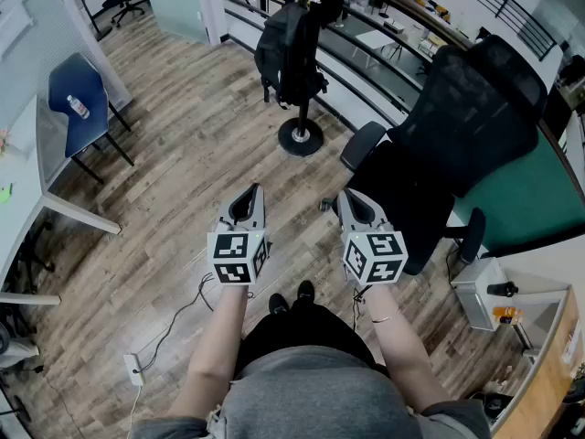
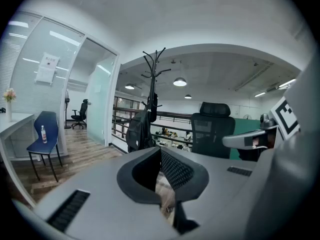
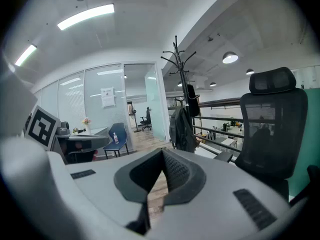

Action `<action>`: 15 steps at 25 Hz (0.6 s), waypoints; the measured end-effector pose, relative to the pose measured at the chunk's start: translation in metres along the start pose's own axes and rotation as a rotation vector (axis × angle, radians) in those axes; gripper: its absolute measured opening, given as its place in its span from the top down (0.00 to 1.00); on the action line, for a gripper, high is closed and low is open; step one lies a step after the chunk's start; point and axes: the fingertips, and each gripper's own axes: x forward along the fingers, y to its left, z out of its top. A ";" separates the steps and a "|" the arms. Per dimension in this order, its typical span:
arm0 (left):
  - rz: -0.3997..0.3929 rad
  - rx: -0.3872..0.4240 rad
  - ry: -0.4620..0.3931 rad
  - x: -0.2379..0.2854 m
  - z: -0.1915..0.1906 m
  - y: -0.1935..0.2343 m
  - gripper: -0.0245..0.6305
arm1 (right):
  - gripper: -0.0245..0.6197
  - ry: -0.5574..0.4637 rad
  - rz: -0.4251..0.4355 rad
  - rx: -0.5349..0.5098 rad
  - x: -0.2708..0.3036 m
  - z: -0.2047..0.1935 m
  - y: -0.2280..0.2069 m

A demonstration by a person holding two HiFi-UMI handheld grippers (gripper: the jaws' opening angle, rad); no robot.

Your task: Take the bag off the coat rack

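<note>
Your two grippers, left [image 1: 249, 197] and right [image 1: 355, 201], are clenched on nothing at lower center, while one black fabric bag [image 1: 285, 55] hangs on the slim metal coat rack [image 1: 303, 108] at top center.

Coat rack [image 1: 301, 138] stands dead ahead, mid-floor, just before railing [image 1: 361, 85]; bag [image 1: 285, 53] hangs on it, mostly left of pole; office chair [image 1: 457, 135] sits right of rack, close beside right gripper [image 1: 352, 198]; left gripper [image 1: 250, 193] just left of right one, both well short of rack; far left, side chair [image 1: 84, 108] with bottle [image 1: 79, 107] on seat; table [image 1: 41, 167] nearer, beside it; power strip [image 1: 134, 366] on floor, lower left.
</note>
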 end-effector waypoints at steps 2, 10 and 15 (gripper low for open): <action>0.003 -0.001 -0.008 0.007 0.003 -0.001 0.93 | 0.96 -0.002 0.001 -0.003 0.005 0.003 -0.007; 0.003 -0.019 0.004 0.023 -0.004 -0.012 0.93 | 0.96 0.007 0.017 0.010 0.010 -0.001 -0.026; 0.015 -0.025 -0.004 0.037 0.004 -0.016 0.91 | 0.95 -0.006 0.021 0.014 0.019 0.007 -0.042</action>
